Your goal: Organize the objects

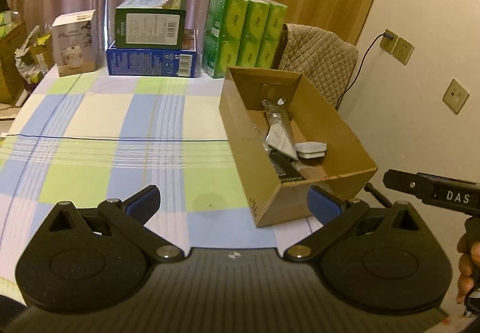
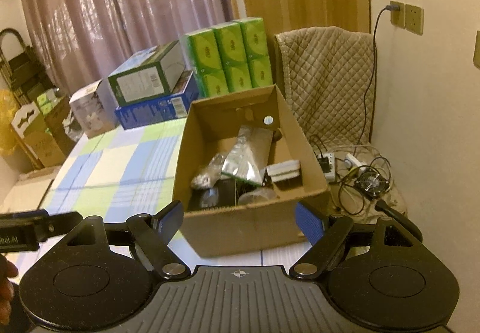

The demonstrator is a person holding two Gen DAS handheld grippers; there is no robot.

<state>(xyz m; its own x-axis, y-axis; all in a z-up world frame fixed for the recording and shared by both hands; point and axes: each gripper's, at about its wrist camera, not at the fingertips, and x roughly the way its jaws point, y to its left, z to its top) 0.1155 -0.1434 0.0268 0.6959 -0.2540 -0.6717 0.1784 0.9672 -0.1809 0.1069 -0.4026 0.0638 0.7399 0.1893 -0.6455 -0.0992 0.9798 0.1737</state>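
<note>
An open cardboard box point(image 1: 255, 135) point(image 2: 249, 228) stands at the right edge of the checked tablecloth point(image 1: 120, 123) point(image 2: 114, 165). Inside lie a silver foil pouch point(image 1: 280, 132) point(image 2: 246, 159), a white rectangular block point(image 1: 310, 150) point(image 2: 283, 169), a dark flat item point(image 1: 288, 172) and a clear bag point(image 2: 210, 171). My left gripper point(image 1: 234, 202) hovers open over the cloth, its right finger by the box's near corner. My right gripper point(image 2: 240, 220) is open too, its fingers spread before the box's near wall. Neither holds anything.
Along the far edge stand a white carton point(image 1: 75, 43), a green box on a blue box point(image 1: 151, 45) and a pack of green tissue packets point(image 1: 243, 33) point(image 2: 228, 57). A quilt-draped chair point(image 2: 324, 78) with cables and a small fan point(image 2: 372, 183) sits right of the table.
</note>
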